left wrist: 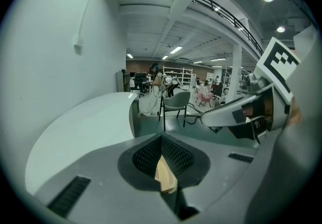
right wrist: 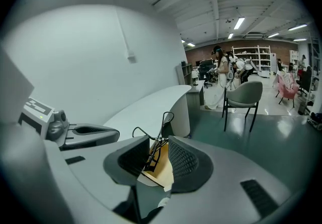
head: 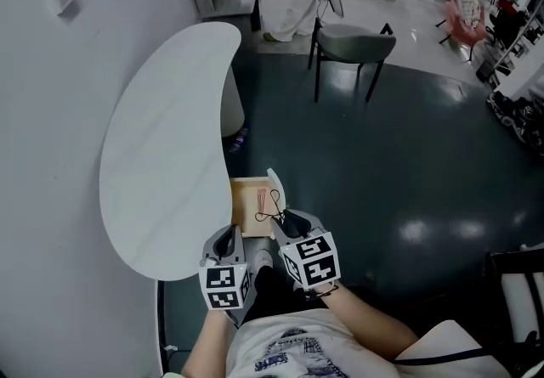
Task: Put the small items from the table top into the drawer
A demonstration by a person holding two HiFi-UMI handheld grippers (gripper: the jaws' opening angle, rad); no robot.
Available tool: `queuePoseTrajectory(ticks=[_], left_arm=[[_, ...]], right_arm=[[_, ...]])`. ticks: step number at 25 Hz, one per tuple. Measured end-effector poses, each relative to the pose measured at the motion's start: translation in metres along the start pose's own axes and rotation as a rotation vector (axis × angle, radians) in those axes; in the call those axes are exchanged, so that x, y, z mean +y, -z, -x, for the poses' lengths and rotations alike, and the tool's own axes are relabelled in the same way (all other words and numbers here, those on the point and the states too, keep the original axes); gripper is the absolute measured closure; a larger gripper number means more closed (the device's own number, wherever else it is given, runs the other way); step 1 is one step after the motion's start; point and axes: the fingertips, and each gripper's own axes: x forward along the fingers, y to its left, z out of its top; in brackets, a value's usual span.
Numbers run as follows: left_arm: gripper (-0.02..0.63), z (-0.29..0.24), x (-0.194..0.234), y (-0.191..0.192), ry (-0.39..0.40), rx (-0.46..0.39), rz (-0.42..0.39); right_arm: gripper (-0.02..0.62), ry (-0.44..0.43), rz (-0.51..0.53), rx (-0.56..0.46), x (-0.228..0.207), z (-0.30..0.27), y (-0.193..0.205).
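Forearms are stretching forward from our lap side by side, the right forearm [head: 365, 325] running in from the lower right and the left forearm [head: 200, 355] from straight below. Both are angling their tongs downward toward the open drawer [head: 245, 198], which is sticking out from under the white counter [head: 161, 155].

We are carrying the right tongs [head: 284, 217] a little farther forward than the left tongs [head: 228, 234]. Its marker cube [head: 310, 260] is facing up toward our head, and its tips are hanging over the drawer's near right corner. In the right gripper view the jaws are standing fairly wide, and they are pinching the black clip [right wrist: 151, 160] between their ribbed pads. The clip's two wire loops are poking out past the tips, one bending to the left and one rising in front of the counter's edge. So the clip is sitting in the right tongs, just above the drawer's wooden floor and, as far as we can tell, not lying on it.

We are holding the left tongs just beside the right, over the counter's near rim at the drawer's left side. Its jaws are meeting at the tips with nothing between them, and a strip of the drawer's wood is showing through the slit below them.

A thin red item [head: 259, 195] is lying on the drawer floor toward the back. A grey chair [head: 353, 43] is standing well apart on the dark floor [head: 408, 164] beyond.
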Motion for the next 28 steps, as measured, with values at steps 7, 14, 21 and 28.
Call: queuePoseTrajectory(ticks=[7, 14, 21, 28], left_arm=[[0.586, -0.041, 0.026, -0.013, 0.057, 0.028, -0.024], [0.586, -0.086, 0.060, -0.011, 0.108, 0.072, -0.029], [0.586, -0.124, 0.079, 0.005, 0.161, 0.132, -0.040], [0.586, -0.147, 0.091, 0.011, 0.183, 0.165, -0.038]], right_arm=[[0.465, 0.043, -0.051, 0.030, -0.011, -0.041, -0.005], [0.465, 0.094, -0.094, 0.077, -0.027, -0.095, -0.003], [0.465, 0.138, -0.147, 0.131, -0.041, -0.131, 0.013], [0.465, 0.147, -0.174, 0.177, -0.050, -0.159, 0.025]])
